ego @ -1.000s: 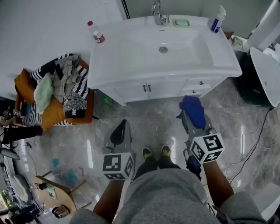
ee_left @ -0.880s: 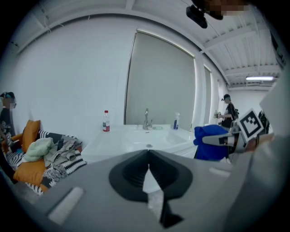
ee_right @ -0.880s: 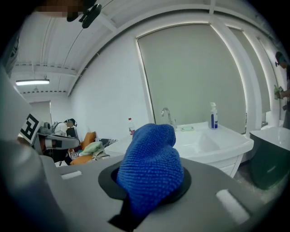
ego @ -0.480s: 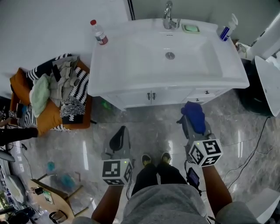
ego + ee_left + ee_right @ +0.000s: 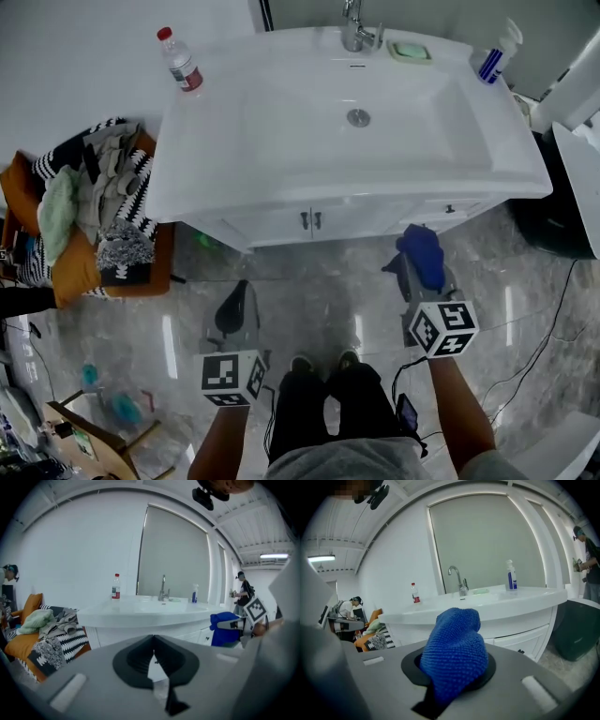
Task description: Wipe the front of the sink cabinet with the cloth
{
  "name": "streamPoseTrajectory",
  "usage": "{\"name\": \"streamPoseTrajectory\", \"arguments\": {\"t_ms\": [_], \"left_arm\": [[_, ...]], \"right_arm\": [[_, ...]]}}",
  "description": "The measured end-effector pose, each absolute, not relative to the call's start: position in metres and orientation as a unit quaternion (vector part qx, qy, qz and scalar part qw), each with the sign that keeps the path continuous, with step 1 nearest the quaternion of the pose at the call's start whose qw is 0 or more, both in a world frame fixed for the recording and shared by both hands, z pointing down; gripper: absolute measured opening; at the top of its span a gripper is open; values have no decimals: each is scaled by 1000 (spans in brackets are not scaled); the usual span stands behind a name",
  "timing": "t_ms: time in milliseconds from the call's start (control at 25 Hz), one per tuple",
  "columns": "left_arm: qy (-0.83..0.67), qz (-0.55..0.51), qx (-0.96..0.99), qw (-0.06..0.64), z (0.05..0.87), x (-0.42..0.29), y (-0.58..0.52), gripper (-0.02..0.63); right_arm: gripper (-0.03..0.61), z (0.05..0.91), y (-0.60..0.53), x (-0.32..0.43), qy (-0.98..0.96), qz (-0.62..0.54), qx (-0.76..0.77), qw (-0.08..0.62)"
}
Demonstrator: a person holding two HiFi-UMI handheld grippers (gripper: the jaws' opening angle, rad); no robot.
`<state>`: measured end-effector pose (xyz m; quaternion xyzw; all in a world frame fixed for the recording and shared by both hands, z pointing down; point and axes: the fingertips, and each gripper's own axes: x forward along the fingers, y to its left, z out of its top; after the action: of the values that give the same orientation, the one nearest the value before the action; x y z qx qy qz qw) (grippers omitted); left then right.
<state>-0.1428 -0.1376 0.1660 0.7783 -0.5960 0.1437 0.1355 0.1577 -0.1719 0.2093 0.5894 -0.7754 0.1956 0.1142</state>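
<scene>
Grey marble floor (image 5: 319, 300) runs under my shoes up to the white sink cabinet (image 5: 356, 211). The blue cloth (image 5: 422, 255) is bunched between the jaws of my right gripper (image 5: 419, 265), which is clamped on it. It hangs low in front of the cabinet's drawer side, at 4 o'clock from the two door handles (image 5: 310, 220), and I cannot tell whether it touches the front. My left gripper (image 5: 153, 660) has its jaws pressed together with nothing between them, and it hovers over the floor at 7 o'clock from those handles.

On the counter, the basin (image 5: 281, 112) shows only its drain (image 5: 357, 117). A soap dish (image 5: 410, 52) beside the faucet (image 5: 354, 36) holds a green bar. A red-capped water bottle (image 5: 178, 61) stands at the far left corner, and a spray bottle (image 5: 494, 58) at the far right. At 9 o'clock an orange chair (image 5: 75, 272) is heaped with clothes (image 5: 103, 187).

Against half a second ago, the counter fills more of the head view, the chair has slid toward the left edge, and my right gripper keeps its hold.
</scene>
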Motion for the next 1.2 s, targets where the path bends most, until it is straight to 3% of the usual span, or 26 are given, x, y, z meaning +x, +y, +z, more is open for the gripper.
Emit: {"name": "streamPoseTrajectory", "arguments": {"t_ms": [560,1200], "left_arm": [[-609,118,775,121,371,-154,-206,11],[-628,54,768,109,586,-162,-231,11]], "right_arm": [[65,354,-260,217,-738,98,657,118],[64,397,-305,221,-661,-53,748,24]]}}
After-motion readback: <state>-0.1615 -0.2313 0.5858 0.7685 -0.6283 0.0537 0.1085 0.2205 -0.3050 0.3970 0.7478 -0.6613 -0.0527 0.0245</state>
